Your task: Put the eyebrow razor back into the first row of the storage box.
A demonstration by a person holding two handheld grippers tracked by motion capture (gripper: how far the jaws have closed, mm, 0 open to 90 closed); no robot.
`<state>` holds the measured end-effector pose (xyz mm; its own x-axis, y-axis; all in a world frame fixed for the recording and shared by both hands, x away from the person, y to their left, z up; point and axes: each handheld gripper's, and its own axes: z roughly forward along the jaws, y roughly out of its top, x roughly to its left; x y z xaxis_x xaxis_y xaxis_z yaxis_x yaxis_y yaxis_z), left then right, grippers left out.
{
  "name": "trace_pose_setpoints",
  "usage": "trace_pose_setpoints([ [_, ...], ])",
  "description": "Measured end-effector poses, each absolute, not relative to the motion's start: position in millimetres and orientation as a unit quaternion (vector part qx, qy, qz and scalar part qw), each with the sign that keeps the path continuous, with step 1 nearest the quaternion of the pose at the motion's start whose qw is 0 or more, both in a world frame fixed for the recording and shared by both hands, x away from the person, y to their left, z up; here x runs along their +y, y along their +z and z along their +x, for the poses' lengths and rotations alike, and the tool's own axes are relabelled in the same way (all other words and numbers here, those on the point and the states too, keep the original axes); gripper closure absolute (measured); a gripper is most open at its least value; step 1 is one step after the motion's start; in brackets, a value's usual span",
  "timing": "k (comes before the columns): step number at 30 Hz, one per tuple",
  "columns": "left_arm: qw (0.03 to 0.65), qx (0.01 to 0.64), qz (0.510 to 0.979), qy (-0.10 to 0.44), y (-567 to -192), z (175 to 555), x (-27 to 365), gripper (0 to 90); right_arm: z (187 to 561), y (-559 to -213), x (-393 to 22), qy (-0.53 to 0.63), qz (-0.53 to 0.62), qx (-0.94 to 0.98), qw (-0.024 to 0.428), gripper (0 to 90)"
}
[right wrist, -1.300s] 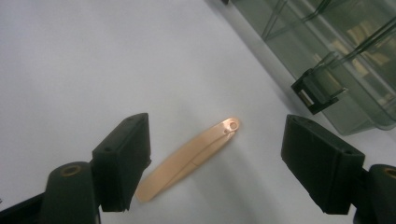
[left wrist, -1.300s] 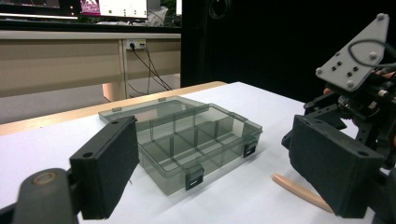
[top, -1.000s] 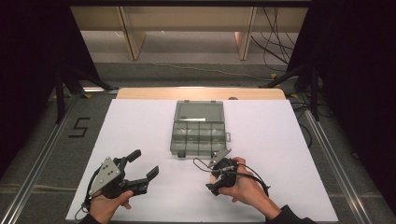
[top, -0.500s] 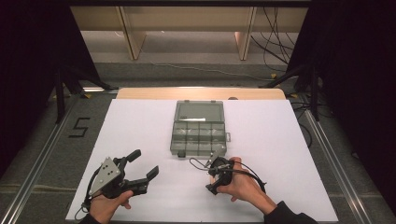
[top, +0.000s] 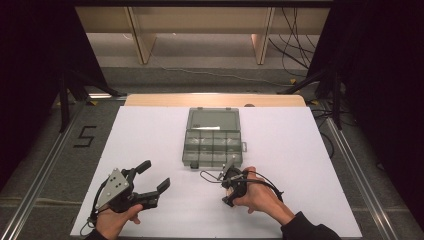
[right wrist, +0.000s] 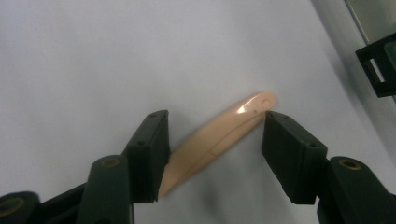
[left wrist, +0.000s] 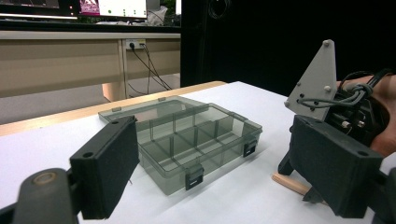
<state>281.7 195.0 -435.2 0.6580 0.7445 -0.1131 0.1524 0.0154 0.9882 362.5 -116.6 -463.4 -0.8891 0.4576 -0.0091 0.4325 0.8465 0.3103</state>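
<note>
A slim beige plastic piece (right wrist: 224, 133) lies flat on the white table, a little in front of the smoky clear compartment box (top: 212, 137). My right gripper (right wrist: 215, 154) is tipped down over it and open. Its jaws stand on either side of the piece without closing on it. In the high view the right gripper (top: 227, 197) sits just in front of the box's near edge. My left gripper (top: 155, 176) is held open at the front left with nothing between its jaws. In its own view, past the left gripper (left wrist: 222, 170), I see the box (left wrist: 187, 135), the right gripper (left wrist: 336, 116) and the beige piece (left wrist: 289, 183).
The box's lid lies folded back flat on the far side. Its compartments (left wrist: 196, 140) look bare from the left gripper view. A black latch (right wrist: 380, 70) of the box is at the right edge of the right gripper view. A white sheet (top: 150, 130) covers the table.
My right gripper has shifted slightly to the left and settled lower in front of the box. The left gripper and the box have not moved.
</note>
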Motion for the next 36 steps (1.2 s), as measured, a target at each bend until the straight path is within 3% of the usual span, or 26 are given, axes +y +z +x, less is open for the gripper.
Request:
trace_pose_setpoints([
  [11, 0.627, 0.339, 0.661, 0.236, -435.2, 281.6, 195.1, 16.0, 366.3, -460.8, -116.2, 0.136, 0.212, 0.967, 0.038, 54.7],
  [19, 0.627, 0.339, 0.660, 0.236, -435.3, 281.7, 195.1, 16.0, 366.9, -458.7, -116.6, 0.124, 0.200, 0.971, 0.032, 70.0],
  [28, 0.627, 0.339, 0.660, 0.235, -435.2, 281.8, 195.2, 16.0, 365.7, -458.1, -115.6, 0.123, 0.183, 0.975, 0.032, 81.5],
  [36, 0.627, 0.339, 0.661, 0.236, -435.0, 282.0, 195.5, 16.0, 365.1, -456.8, -115.3, 0.129, 0.171, 0.976, 0.038, 82.4],
])
